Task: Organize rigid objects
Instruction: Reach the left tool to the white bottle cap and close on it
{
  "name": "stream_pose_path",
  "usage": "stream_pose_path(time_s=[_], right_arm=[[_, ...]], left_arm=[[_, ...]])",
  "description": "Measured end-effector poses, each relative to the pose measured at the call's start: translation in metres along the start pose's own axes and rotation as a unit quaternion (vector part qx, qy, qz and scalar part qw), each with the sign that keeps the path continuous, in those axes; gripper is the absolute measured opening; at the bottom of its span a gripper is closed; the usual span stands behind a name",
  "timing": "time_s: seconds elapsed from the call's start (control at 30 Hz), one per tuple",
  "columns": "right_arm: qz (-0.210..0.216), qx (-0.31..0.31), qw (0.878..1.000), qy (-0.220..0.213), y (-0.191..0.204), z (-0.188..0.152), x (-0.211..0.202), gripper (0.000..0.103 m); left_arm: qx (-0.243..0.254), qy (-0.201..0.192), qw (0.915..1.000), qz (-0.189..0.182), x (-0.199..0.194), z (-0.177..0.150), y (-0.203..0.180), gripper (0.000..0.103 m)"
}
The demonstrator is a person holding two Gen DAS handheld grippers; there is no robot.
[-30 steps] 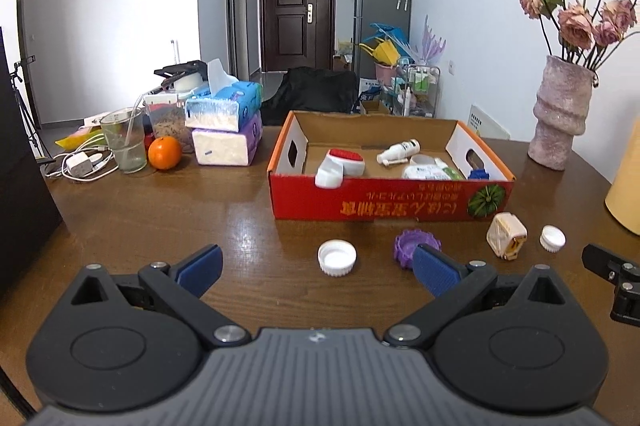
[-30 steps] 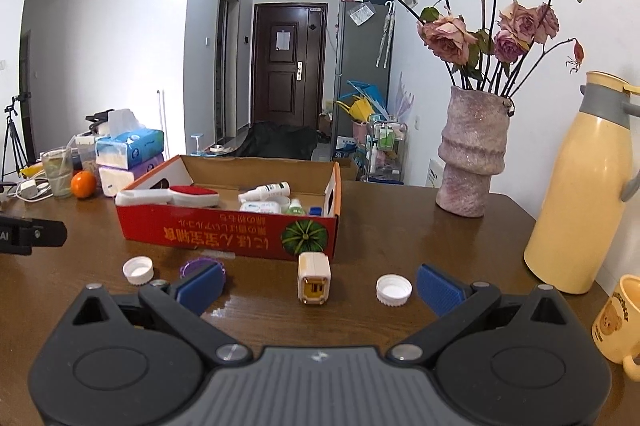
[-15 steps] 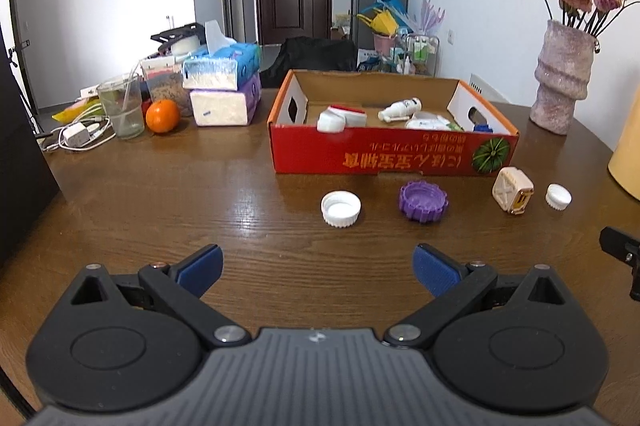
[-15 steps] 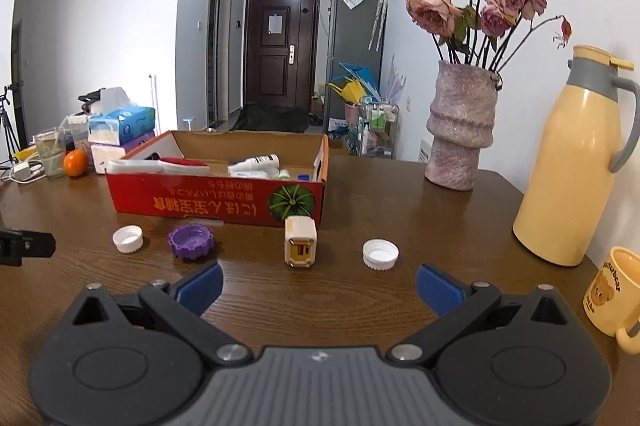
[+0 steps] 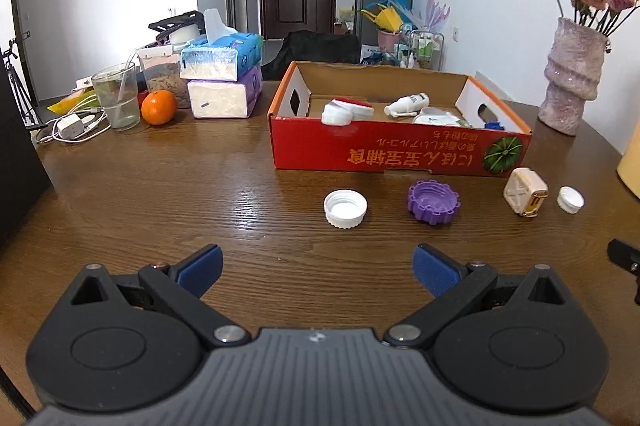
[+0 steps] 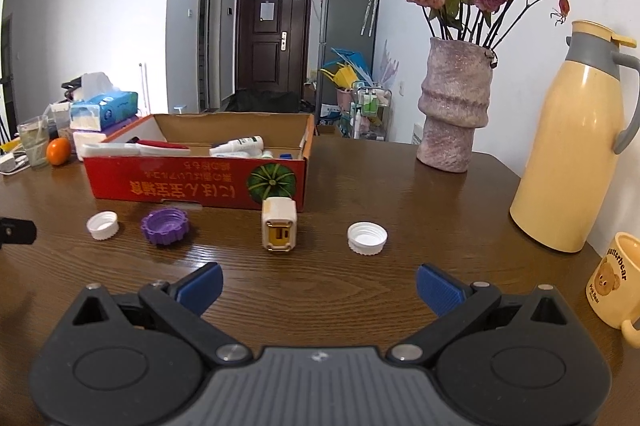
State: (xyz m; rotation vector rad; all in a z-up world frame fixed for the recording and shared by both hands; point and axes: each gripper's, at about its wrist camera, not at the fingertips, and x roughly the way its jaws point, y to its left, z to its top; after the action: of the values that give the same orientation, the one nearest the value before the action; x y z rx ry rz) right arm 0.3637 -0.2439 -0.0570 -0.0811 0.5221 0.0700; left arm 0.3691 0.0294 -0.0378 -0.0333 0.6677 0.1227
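So both the left gripper (image 5: 316,268) and right gripper (image 6: 318,286) hang spread wide, empty (nothing touched); caps and cream charger (image 6: 279,229) sit before the red box (image 6: 200,182)

Two white caps (image 5: 345,208) (image 5: 571,199), a purple lid (image 5: 433,201) and a cream cube (image 5: 525,196) lie before the red box (image 5: 400,152).
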Motion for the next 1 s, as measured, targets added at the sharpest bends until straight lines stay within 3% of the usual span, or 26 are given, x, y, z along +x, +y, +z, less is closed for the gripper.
stream_pose_path(time_s=[0.57,1.0], right_arm=[[-0.014,-0.004,0.999,0.030,-0.025,-0.008,0.054,0.103],[-0.004,-0.004,0.999,0.034,-0.015,-0.003,0.083,0.103]], left_arm=[[-0.002,0.017,0.9997,0.019,0.067,0.005,-0.004,0.103],[-0.012,0.015,0.9994,0.029,0.102,0.011,-0.009,0.100]])
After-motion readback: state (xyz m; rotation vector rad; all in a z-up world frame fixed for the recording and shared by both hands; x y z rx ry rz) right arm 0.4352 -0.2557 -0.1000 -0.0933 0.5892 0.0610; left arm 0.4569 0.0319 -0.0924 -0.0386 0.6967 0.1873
